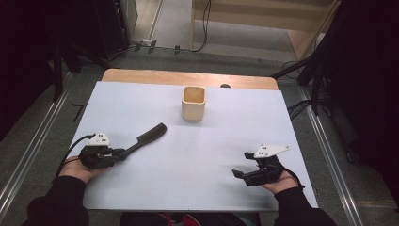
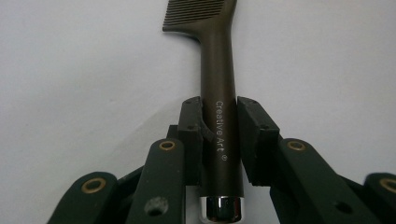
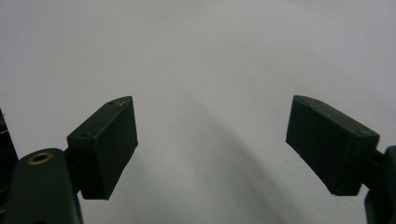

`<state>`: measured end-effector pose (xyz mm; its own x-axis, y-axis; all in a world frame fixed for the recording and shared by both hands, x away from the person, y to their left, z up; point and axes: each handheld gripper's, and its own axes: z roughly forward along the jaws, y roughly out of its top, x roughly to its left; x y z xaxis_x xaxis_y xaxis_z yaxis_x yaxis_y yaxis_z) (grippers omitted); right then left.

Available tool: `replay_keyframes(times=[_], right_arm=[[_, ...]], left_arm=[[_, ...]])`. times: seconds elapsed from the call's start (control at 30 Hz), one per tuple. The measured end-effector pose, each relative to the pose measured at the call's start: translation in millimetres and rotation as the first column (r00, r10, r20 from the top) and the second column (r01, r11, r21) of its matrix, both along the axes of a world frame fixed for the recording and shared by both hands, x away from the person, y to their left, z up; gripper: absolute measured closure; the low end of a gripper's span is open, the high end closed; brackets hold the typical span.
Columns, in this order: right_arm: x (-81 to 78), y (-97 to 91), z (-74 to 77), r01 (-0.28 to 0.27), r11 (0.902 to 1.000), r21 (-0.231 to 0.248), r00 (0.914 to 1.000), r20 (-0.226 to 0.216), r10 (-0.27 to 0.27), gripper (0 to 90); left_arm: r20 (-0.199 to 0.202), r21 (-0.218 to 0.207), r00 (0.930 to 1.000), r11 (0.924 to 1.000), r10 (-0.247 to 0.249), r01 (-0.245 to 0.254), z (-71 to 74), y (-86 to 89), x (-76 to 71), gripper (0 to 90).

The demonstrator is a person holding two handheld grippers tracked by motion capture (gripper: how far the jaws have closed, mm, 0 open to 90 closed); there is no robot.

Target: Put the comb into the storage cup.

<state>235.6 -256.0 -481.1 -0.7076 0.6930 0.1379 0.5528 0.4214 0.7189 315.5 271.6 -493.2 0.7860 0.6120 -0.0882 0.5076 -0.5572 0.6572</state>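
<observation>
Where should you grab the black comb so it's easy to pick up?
Probably by its long round handle, from the end away from the teeth. The comb lies flat on the white sheet with that end toward the left gripper, whose pads already clamp the handle's two sides.

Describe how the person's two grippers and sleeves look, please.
Both grippers are black. The left gripper and the right gripper each carry a pale grey three-cornered plate with small dark marks on top. The pads are blocky and black, the links behind them have brass-coloured rivets. A black cable trails from the left gripper. The sleeves are dark.
</observation>
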Motion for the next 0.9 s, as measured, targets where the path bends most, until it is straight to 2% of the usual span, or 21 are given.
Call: replay_keyframes(times=[0.13, 0.23, 0.33, 0.57, 0.6, 0.73, 0.9], right_arm=[[0.1, -0.1, 0.0, -0.001, 1.0, 0.001, 1.0, 0.001, 0.001, 14.8], [0.0, -0.1, 0.1, -0.001, 1.0, 0.001, 1.0, 0.001, 0.001, 14.8], [0.0, -0.2, 0.1, 0.001, 1.0, 0.003, 1.0, 0.002, -0.001, 14.8], [0.1, -0.2, 0.1, 0.002, 1.0, 0.003, 1.0, 0.002, -0.002, 14.8], [0.0, -0.2, 0.1, 0.002, 1.0, 0.002, 1.0, 0.003, -0.002, 14.8], [0.1, -0.4, 0.1, 0.005, 1.0, 0.003, 1.0, 0.004, -0.005, 14.8], [0.0, -0.6, 0.3, 0.006, 1.0, 0.002, 1.0, 0.005, -0.006, 14.8]], left_arm=[[-0.042, -0.031, 0.9991, 0.9995, 0.0, -0.001, 1.5, 0.8, 2.4, 72.9], [-0.05, -0.038, 0.9987, 0.9993, 0.003, -0.004, 3.7, -0.6, 3.1, 73.0], [-0.069, -0.065, 0.9976, 0.9977, 0.011, -0.016, 6.9, 0.5, 4.4, 73.0], [-0.081, -0.11, 0.9964, 0.9934, 0.026, -0.035, 13.4, 3.1, 5.9, 73.0], [-0.082, -0.129, 0.9964, 0.9912, 0.021, -0.032, 16.2, 2.5, 5.8, 73.0], [-0.089, -0.158, 0.9959, 0.9869, 0.015, -0.029, 21.2, -1.4, 6.2, 73.0], [-0.101, -0.179, 0.9949, 0.9837, -0.006, -0.012, 26.0, -8.2, 6.5, 73.0]])
